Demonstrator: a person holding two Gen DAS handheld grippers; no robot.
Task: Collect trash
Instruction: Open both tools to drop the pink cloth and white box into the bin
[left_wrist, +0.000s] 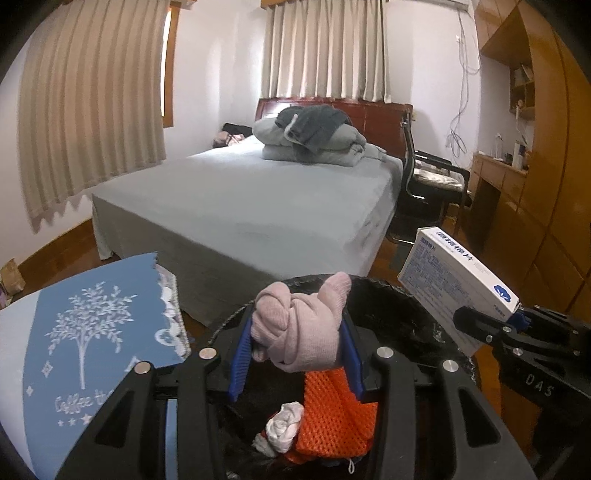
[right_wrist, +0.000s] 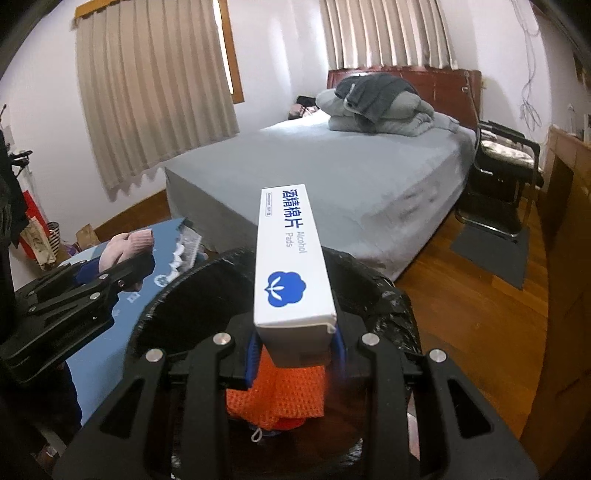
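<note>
My left gripper (left_wrist: 297, 354) is shut on a knotted pink sock (left_wrist: 301, 326) and holds it over the black-lined trash bin (left_wrist: 391, 306). Inside the bin lie an orange mesh cloth (left_wrist: 332, 410) and a white balled sock (left_wrist: 284, 426). My right gripper (right_wrist: 295, 350) is shut on a white and blue alcohol pads box (right_wrist: 290, 258), also above the bin (right_wrist: 388, 306), with the orange mesh cloth (right_wrist: 273, 395) below it. In the left wrist view the box (left_wrist: 454, 280) and right gripper (left_wrist: 517, 321) appear at right. The pink sock (right_wrist: 127, 245) and left gripper (right_wrist: 110, 275) show at left in the right wrist view.
A blue tablecloth (left_wrist: 85, 332) with a white tree print lies left of the bin. Beyond stands a bed (left_wrist: 258, 199) with folded grey bedding (left_wrist: 314, 136). A black chair (left_wrist: 432, 184) and wooden cabinets (left_wrist: 535, 147) are at right, over wooden floor (right_wrist: 461, 295).
</note>
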